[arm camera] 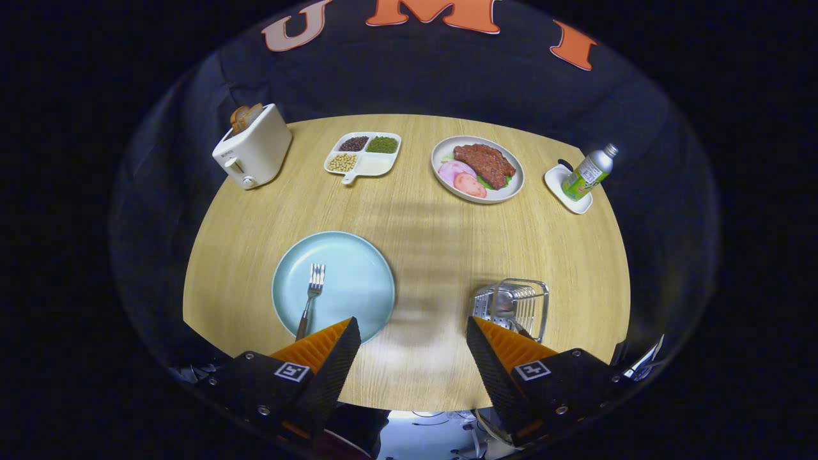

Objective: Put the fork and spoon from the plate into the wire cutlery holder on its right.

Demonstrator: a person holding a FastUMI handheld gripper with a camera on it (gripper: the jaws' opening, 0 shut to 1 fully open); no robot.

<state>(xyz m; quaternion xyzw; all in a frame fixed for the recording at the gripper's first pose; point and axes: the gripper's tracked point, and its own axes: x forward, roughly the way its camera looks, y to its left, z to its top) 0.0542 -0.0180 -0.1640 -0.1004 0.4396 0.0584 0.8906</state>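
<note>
A pale blue plate [358, 268] lies on the round wooden table [434, 243], just ahead of my left finger. A metal fork [312, 295] rests on the plate, tines pointing away from me, its handle end running under the left fingertip. To the right, just beyond my right finger, stands the wire cutlery holder [514, 305] with a shiny metal piece inside that may be the spoon; I cannot tell for sure. My gripper [412, 327] hovers open above the table's near edge, with bare table between its fingers.
At the back stand a white toaster [252, 153] with bread in it, a divided dish [364, 156] of beans, a plate of meat and vegetables [478, 169], and a green-labelled bottle [589, 172] on a small white dish.
</note>
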